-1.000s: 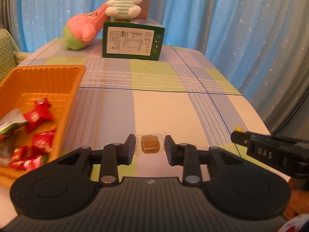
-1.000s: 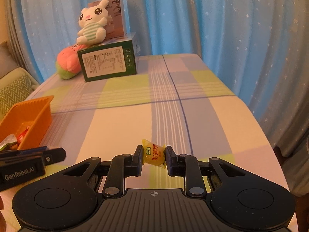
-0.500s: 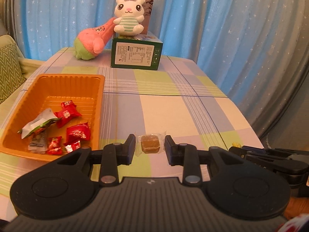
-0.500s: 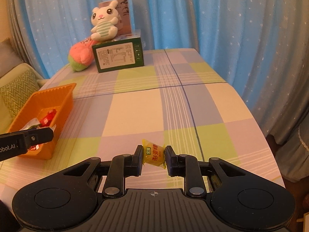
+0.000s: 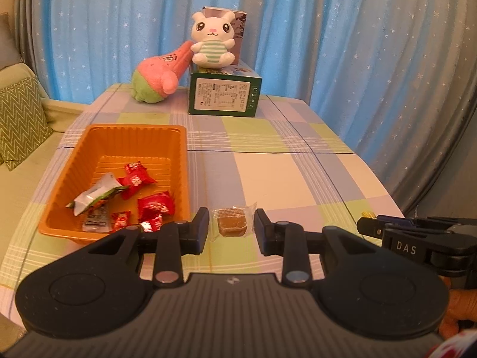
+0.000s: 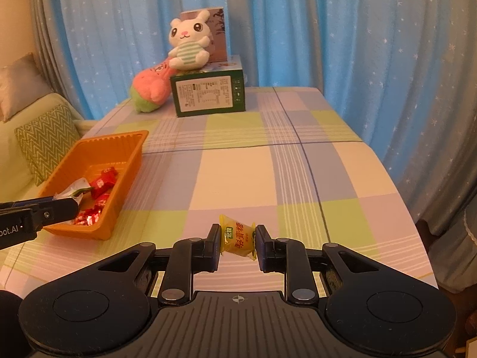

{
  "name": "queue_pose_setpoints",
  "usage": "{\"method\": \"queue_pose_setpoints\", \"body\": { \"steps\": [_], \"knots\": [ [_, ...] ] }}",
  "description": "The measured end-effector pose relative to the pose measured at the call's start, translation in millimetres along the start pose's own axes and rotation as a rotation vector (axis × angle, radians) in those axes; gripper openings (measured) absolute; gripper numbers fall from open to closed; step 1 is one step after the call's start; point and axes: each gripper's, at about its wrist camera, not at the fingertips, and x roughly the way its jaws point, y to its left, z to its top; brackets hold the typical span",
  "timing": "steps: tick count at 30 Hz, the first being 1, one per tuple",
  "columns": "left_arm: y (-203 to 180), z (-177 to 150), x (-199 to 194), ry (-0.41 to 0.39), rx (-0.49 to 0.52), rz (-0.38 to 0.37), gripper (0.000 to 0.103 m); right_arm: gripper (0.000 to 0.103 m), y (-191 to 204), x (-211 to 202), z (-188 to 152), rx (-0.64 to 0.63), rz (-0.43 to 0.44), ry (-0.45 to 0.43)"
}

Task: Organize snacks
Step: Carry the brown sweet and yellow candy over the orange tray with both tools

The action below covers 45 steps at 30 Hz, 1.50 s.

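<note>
Both grippers have risen and pulled back, revealing the whole orange plastic tray (image 5: 182, 161) at ten o'clock. The left gripper (image 5: 232, 226) clamps a clear-wrapped brown candy (image 5: 232, 226), the right gripper (image 6: 237, 238) a yellow-wrapped candy (image 6: 237, 238), probably lifted for dropping into the tray.

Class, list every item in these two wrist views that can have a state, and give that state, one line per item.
left gripper: shut on the brown candy.
brown candy: wrapped, held off the table.
right gripper: shut on the yellow candy.
yellow candy: wrapped, held off the table.
orange tray: partly filled with wrapped snacks.
green box: closed, plush rabbit seated on top.
pink plush: leaning against the box.
</note>
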Motion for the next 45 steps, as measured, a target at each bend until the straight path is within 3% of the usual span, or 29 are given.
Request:
{"method": "queue_pose_setpoints", "body": {
  "steps": [24, 45],
  "knots": [
    [59.8, 1.3, -25.3, -0.009, -0.065, 0.099, 0.029, 0.024, 67.7, 12.8, 1.8, -0.096, 0.110, 0.014],
    [118.0, 13.6, -10.5, 0.040, -0.090, 0.148, 0.029, 0.024, 131.1, 48.7, 18.5, -0.172, 0.217, 0.029]
  ]
}}
